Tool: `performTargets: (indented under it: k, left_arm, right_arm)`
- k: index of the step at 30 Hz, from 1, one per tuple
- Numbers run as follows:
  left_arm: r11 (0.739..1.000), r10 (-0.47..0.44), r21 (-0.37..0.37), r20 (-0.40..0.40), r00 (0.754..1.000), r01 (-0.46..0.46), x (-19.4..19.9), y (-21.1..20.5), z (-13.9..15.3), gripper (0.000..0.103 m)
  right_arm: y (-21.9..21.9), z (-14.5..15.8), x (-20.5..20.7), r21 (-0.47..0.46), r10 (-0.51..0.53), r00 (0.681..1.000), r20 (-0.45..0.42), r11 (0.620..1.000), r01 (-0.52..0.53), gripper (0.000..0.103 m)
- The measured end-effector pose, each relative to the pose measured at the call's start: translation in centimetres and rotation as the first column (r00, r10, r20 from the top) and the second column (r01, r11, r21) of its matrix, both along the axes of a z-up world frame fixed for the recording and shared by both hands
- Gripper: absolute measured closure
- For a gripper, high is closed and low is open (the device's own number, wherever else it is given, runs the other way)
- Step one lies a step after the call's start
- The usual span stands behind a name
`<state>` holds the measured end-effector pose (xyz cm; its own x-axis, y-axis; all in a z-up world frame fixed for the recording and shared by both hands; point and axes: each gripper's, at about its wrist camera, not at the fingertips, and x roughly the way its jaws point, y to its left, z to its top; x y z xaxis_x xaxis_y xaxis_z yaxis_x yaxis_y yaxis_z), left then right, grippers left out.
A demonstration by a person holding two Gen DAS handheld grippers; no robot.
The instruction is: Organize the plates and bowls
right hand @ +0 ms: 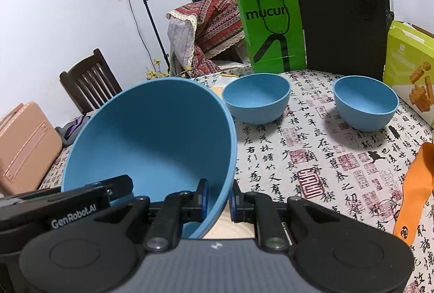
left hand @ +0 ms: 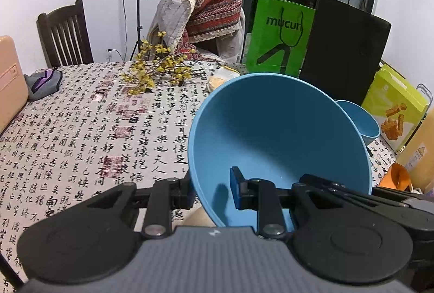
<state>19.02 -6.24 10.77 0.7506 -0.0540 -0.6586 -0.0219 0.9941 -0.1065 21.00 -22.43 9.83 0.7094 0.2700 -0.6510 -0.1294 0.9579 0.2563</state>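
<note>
The large blue bowl [right hand: 152, 146] fills the lower left of the right wrist view, held tilted off the table [right hand: 312, 157] with its mouth facing the cameras. The right gripper [right hand: 218, 202] is clamped on its right rim, and the left gripper [left hand: 210, 191] on the opposite rim. Two smaller blue bowls [right hand: 256, 100] [right hand: 364, 101] sit upright at upper right, nearer the right hand; both grippers slope downward.
</note>
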Motion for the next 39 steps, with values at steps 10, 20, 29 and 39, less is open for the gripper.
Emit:
performTargets:
  k: [10,20,29,39]
  left_arm:
    - [1.0,0.031,0.004,-0.001,1.0,-0.031,-0.5,2.1,0.0,0.078]
    - [0.999,0.054,-0.005,0.002,0.999,-0.054,-0.9,3.9,0.1,0.078]
    - [0.997,0.076,-0.01,0.004,0.997,-0.076,-1.3,5.5,0.1,0.078]
    - [0.995,0.096,-0.02,0.003,0.995,-0.096,-1.8,7.4,-0.1,0.078]
  right_arm:
    - [2.2,-0.1,-0.2,0.007,0.031,0.999,-0.005,0.999,-0.031,0.088]
    - [3.8,-0.1,-0.3,0.019,0.056,0.998,-0.011,0.998,-0.056,0.088]
    - [5.4,-0.1,-0.6,0.03,0.076,0.997,-0.014,0.997,-0.076,0.088]
    - [7.2,-0.4,-0.6,0.033,0.097,0.995,-0.021,0.995,-0.096,0.088]
